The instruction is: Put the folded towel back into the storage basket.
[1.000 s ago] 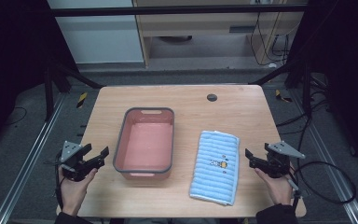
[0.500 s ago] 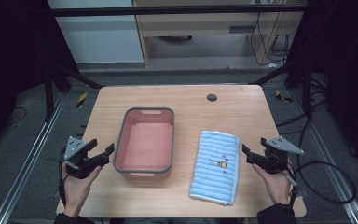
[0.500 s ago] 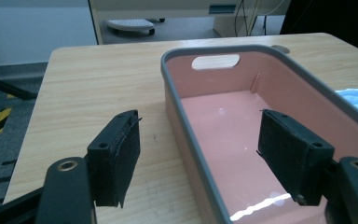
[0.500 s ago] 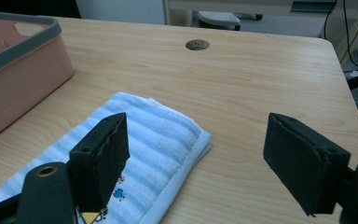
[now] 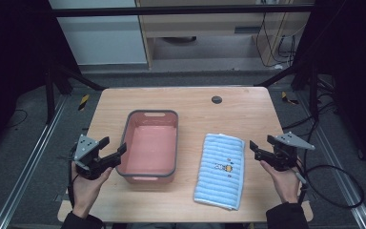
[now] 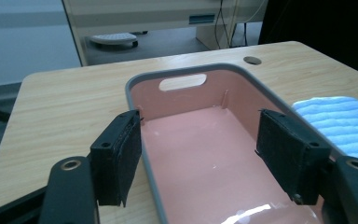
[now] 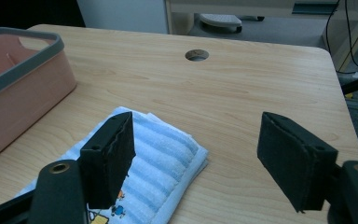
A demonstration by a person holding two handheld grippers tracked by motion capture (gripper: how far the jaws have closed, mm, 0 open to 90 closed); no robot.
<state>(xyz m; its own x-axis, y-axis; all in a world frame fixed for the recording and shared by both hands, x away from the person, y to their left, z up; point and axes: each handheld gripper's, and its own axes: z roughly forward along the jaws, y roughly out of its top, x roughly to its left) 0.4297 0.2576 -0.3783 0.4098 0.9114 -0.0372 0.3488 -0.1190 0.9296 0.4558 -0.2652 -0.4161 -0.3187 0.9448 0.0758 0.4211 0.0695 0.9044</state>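
Folded blue striped towel with small cartoon print, flat on table

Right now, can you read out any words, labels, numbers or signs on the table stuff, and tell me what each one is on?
No readable text anywhere.
Blue striped towel: a small printed picture with dark marks beside it, too small and blurred to tell whether they are letters.
Pink tub: no label or wording to be seen.
Table: bare wood, no markings.
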